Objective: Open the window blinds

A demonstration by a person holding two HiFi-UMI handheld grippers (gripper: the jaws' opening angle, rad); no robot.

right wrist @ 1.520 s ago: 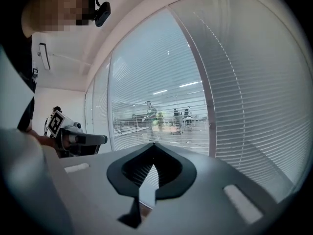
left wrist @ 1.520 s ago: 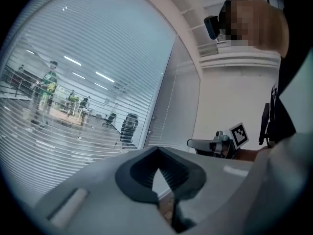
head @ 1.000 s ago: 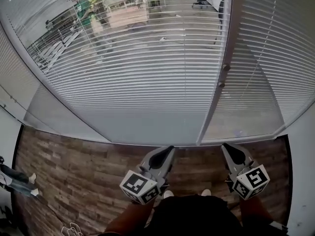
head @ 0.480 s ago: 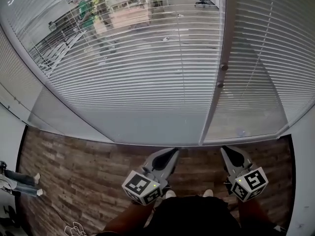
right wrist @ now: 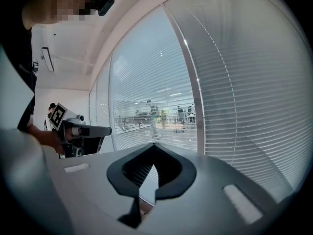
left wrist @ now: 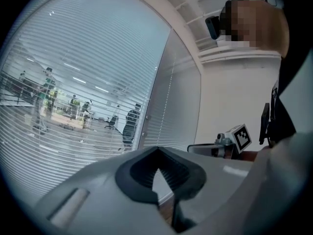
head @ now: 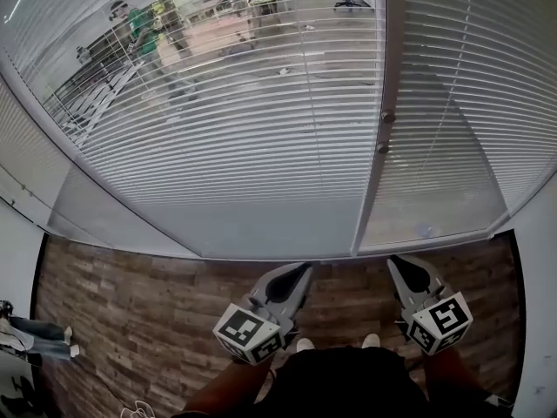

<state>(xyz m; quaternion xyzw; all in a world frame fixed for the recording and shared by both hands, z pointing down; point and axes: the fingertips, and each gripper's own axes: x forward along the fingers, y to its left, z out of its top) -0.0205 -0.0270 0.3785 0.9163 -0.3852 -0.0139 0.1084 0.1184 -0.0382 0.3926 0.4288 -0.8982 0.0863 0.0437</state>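
White slatted blinds (head: 261,129) hang behind the glass wall, and the room beyond shows through the left panel. A grey frame post (head: 376,181) with two small knobs (head: 388,117) splits the panels. Both grippers are held low over the floor, short of the glass and touching nothing. My left gripper (head: 303,270) is shut and empty, pointing at the bottom of the left panel. My right gripper (head: 395,260) is shut and empty, below the right panel. In the left gripper view its jaws (left wrist: 157,150) meet before the blinds (left wrist: 73,106). The right gripper view shows the same (right wrist: 154,145), with slats (right wrist: 234,92) ahead.
Wood-plank floor (head: 130,312) runs up to the window sill. White walls close in at the right (head: 535,303) and left. Someone's legs (head: 35,347) show at the far left. People, desks and chairs (head: 139,24) stand beyond the glass.
The window has slid slightly left in the head view. Both grippers stay shut and hold about the same place.
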